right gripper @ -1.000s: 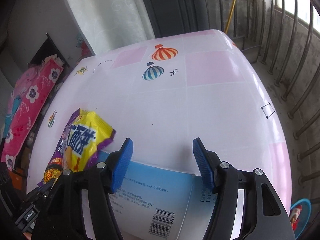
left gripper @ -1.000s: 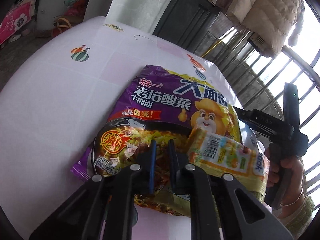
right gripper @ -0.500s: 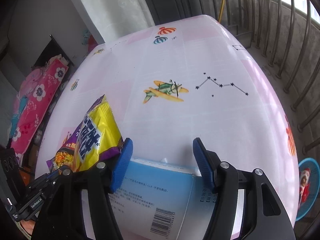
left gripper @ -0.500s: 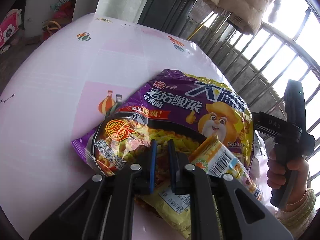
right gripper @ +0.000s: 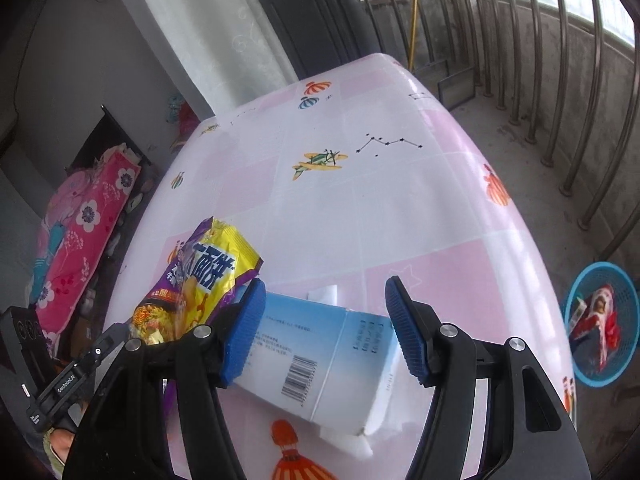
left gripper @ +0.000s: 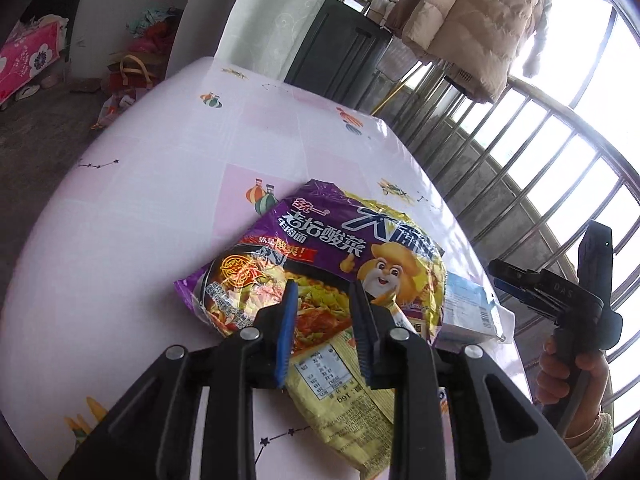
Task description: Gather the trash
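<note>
While the left wrist view looks down the fingers, it shows this:
Left gripper: jaws opening, a narrow gap, the purple noodle wrapper and yellow packet between them but no pad plainly pressing.
Wrappers: lying on the pink tablecloth, the yellow packet overlapping the purple one's near edge.
Right hand: at the far right, carrying the other tool.

Right wrist view:
Right gripper: jaws wide, astride the blue-and-white tissue pack; the left pad touches it, the other stands apart.
Blue basket: on the floor beyond the table edge, already holding red scraps.

Risk: I judge the loosened wrappers could slide off or stay behind, and the tissue pack, gripped on one side only, could tip out when lifted toward the basket.
</note>
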`<state>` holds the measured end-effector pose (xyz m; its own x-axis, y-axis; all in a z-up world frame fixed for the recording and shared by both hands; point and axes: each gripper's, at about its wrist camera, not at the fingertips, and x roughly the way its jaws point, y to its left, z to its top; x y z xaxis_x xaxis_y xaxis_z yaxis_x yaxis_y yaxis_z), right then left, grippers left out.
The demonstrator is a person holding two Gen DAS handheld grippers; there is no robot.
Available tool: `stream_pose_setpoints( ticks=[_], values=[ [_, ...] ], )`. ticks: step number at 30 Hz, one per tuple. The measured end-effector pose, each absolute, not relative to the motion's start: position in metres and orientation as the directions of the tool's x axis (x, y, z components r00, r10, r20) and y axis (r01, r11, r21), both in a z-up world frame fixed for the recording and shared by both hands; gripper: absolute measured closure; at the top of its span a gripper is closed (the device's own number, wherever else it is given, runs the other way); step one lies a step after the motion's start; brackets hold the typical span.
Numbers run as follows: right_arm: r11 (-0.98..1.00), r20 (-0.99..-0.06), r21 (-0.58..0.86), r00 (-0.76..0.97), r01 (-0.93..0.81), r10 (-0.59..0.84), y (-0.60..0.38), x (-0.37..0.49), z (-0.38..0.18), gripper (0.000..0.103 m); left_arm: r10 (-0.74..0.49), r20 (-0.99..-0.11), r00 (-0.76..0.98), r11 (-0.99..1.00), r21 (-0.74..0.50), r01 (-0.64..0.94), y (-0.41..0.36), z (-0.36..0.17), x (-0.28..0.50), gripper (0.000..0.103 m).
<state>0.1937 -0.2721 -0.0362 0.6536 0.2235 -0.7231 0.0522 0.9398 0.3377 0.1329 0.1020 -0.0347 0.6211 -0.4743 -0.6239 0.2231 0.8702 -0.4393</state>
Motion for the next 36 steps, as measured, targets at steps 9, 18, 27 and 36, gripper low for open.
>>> stream_pose_setpoints(
  ticks=[9, 18, 27, 36],
  values=[
    [0.916, -0.690, 0.400, 0.649, -0.028, 0.321, -0.266, 0.144, -0.026, 0.046, -0.575, -0.623, 0.531, 0.812, -0.516, 0.274, 0.110, -0.034, 0.077, 0.057],
    [0.869, -0.698, 0.484, 0.556, -0.098, 0.452, -0.236, 0.135, -0.047, 0.082, -0.571, -0.661, 0.487, 0.810, -0.550, 0.204, 0.103, -0.059, 0.081, 0.052],
    [0.813, -0.665, 0.527, 0.476, -0.246, 0.575, -0.184, 0.144, -0.046, 0.100, -0.596, -0.644, 0.479, 0.789, -0.581, 0.200, 0.104, -0.067, 0.093, 0.053],
    [0.784, -0.689, 0.539, 0.374, -0.309, 0.621, -0.143, 0.168, -0.070, 0.101, -0.682, -0.574, 0.454, 0.713, -0.661, 0.234, 0.111, -0.064, 0.087, 0.064]
  ],
)
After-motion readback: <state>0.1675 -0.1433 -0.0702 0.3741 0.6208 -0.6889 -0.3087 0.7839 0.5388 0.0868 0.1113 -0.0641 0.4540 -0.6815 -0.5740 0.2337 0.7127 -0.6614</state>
